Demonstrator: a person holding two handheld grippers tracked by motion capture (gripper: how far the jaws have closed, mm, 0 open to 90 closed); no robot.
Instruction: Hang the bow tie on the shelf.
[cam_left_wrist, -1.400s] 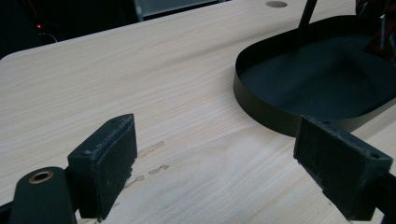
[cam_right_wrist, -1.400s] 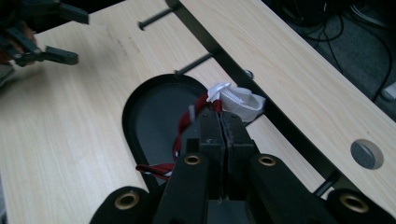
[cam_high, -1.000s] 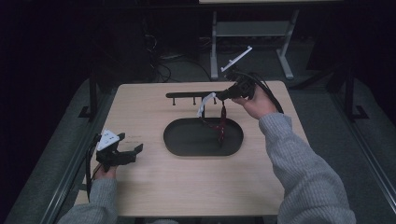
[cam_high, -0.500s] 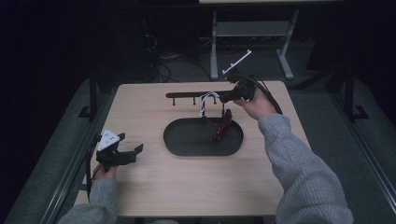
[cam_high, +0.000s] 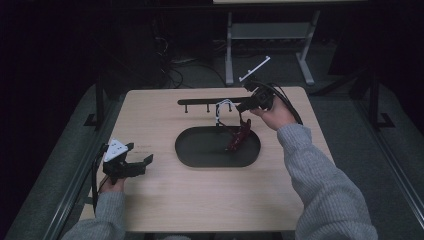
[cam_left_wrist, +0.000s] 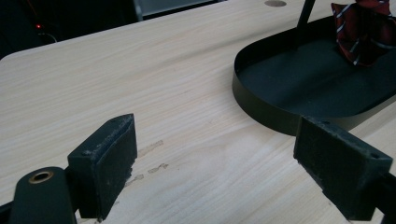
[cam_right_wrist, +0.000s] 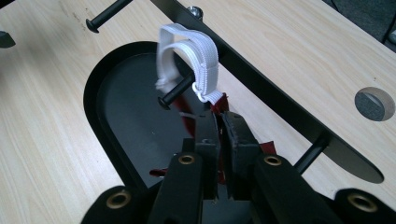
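The room around is looking dark, and a pale wooden desk is sitting in the middle of the high view. A black oval tray is lying at the centre of the desk, and a long black rack with little pegs is standing just above it in the picture.

The person is hanging a red striped tie on the rack. Its white loop is going around one peg in the upper middle of the right gripper view, so I think the hanging part is nearly done. The red cloth is drooping down from the loop into the right end of the tray.

The right gripper is pointing at the loop from just below it. Its jaws are sitting very narrow and have just been opening a little. A thin gap is showing between them, red cloth is peeking out around the tips, and they seem to be letting the tie go.

Next, I think the jaws are needing to open more and slide back gently, without tugging the loop off the peg.

The left gripper is resting at the lower left of the desk, well apart from the tie, with its jaws wide and nothing in them
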